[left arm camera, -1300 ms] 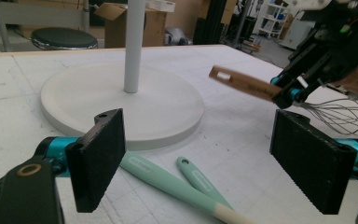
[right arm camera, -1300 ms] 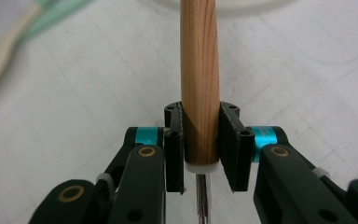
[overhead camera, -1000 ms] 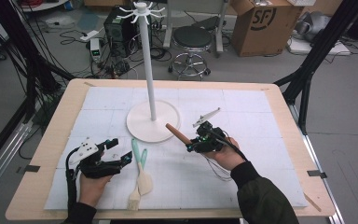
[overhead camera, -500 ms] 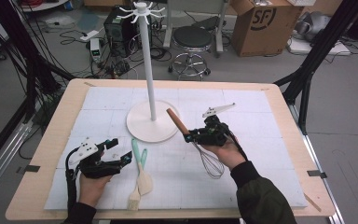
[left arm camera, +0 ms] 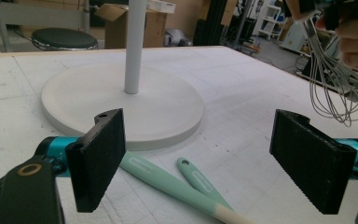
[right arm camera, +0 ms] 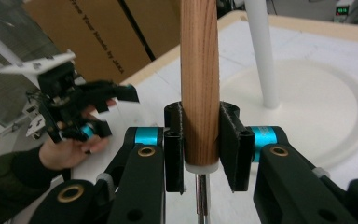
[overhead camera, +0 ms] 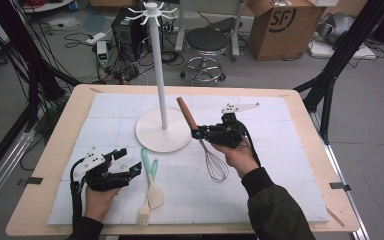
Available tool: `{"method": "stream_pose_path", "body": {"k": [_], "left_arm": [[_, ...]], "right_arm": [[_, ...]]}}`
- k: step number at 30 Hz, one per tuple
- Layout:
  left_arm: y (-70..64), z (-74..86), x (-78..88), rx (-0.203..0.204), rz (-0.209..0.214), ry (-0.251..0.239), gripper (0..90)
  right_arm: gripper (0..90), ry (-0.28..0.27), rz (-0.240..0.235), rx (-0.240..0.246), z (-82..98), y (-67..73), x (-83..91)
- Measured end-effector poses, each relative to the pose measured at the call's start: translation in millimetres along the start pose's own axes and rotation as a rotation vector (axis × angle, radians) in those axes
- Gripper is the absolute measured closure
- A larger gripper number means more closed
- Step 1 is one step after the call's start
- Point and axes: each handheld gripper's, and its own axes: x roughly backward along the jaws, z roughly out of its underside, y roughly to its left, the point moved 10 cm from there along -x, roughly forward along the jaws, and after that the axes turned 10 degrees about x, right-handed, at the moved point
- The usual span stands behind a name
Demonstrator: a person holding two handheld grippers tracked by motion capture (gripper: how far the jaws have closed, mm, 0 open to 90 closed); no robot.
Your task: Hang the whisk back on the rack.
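Right tongs [overhead camera: 196, 133] grip a whisk [overhead camera: 206, 148] held above the surface [overhead camera: 300, 150], wooden handle toward eleven o'clock, wires toward five; left tongs [overhead camera: 128, 162] gape, holding nothing.

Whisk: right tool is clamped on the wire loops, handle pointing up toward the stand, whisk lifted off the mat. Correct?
Not quite. The right tool is clamped on the whisk's wooden handle, just above where the handle meets the metal stem, not on the wire loops. The right gripper view shows this. The rest holds: the handle points up toward the stand and the whisk is lifted off the mat.
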Motion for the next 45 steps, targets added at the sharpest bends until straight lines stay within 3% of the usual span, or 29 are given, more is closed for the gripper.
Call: {"method": "stream_pose_path", "body": {"k": [5, 28, 35, 45], "left_arm": [[-0.2, -0.5, 0.7, 0.005, 0.006, -0.004, 19.0], [1.5, -3.3, 0.3, 0.017, 0.014, -0.019, 19.0], [-1.3, -3.4, -1.3, 0.019, 0.023, -0.019, 19.0], [0.4, -3.1, -1.4, 0.023, 0.023, -0.018, 19.0]], "right_arm": [[73.6, -0.07, -0.028, -0.002, -17.9, 4.6, -3.3], [73.6, -0.214, -0.04, 0.088, -84.7, 22.8, -7.1], [73.6, -0.244, -0.058, 0.094, -100.0, 35.1, -8.9], [73.6, -0.304, -0.082, 0.089, -119.1, 37.8, -9.5]]}}
